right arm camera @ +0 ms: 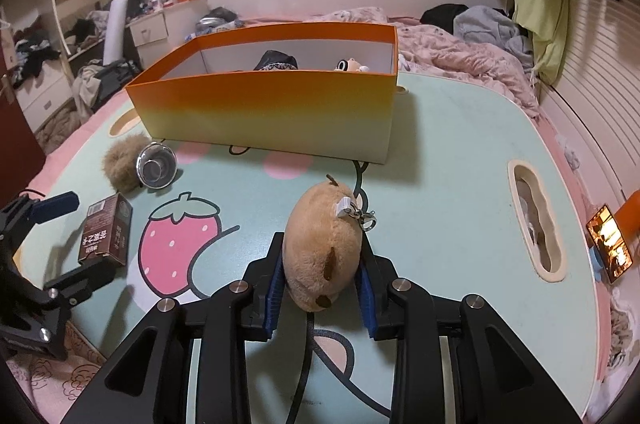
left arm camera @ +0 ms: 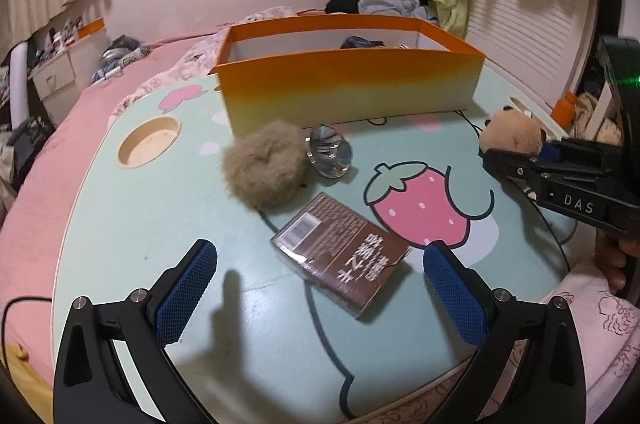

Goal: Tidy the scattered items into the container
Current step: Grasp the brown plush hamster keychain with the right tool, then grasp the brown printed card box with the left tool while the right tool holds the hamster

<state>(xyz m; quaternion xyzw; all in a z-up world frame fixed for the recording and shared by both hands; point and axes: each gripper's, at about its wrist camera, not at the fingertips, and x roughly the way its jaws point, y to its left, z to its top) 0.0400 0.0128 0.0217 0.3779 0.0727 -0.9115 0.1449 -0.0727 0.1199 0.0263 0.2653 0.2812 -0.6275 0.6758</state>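
The right hand-held gripper [right arm camera: 320, 268] clamps a tan plush toy [right arm camera: 322, 244] between its blue pads, low over the counter [right arm camera: 440, 152] before the orange box [right arm camera: 264, 112]; the left hand-held gripper [left arm camera: 320, 288] stands wide open near a brown packet [left arm camera: 340, 256].

The right gripper [right arm camera: 322, 256] points forward and down, its blue pads [right arm camera: 274, 288] pressed against both sides of a plush toy [right arm camera: 320, 244]. A hand [left arm camera: 612, 260] grasps its handle from below. The left gripper [left arm camera: 320, 288] also tilts downward, fingers [left arm camera: 188, 288] spread wide, with nothing between them.
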